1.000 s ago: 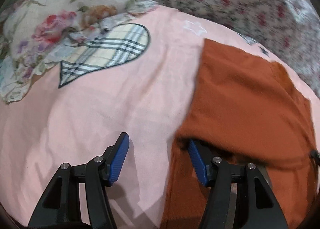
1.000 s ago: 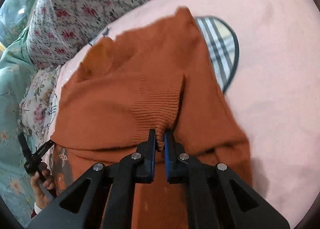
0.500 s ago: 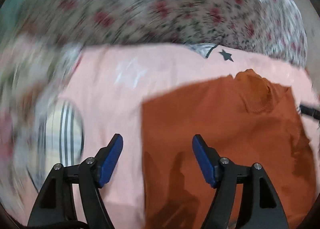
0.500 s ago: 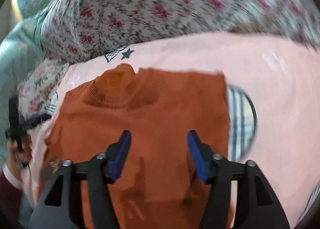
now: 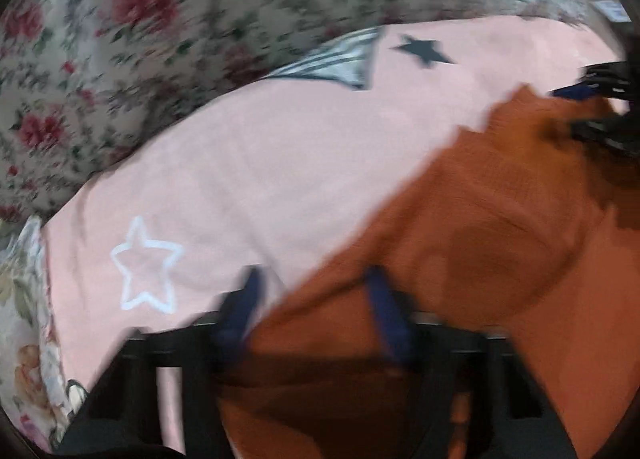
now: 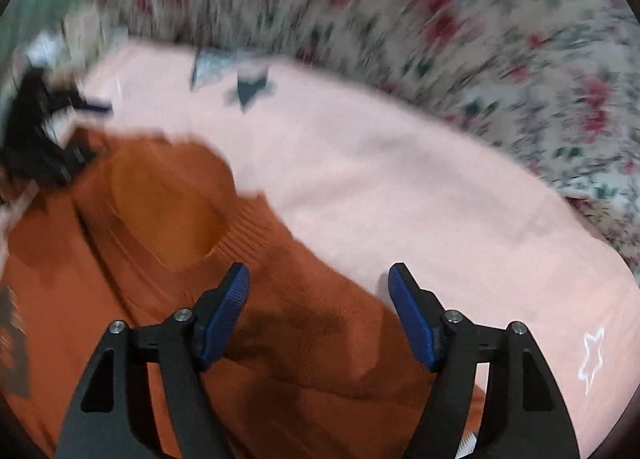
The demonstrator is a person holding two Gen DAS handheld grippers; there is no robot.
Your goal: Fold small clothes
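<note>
Orange sweater [image 6: 168, 299] spread flat on the pink sheet [image 6: 400, 199], long axis running from neckband toward the camera. Right gripper [image 6: 318, 279] just over the shoulder edge right of the neckband [image 6: 172, 211], jaws apart, closing lately, nothing pinched. Left gripper [image 5: 314, 283] at the opposite shoulder, blurred, jaws narrowing, edge between them, pads not visibly pressing.
</note>
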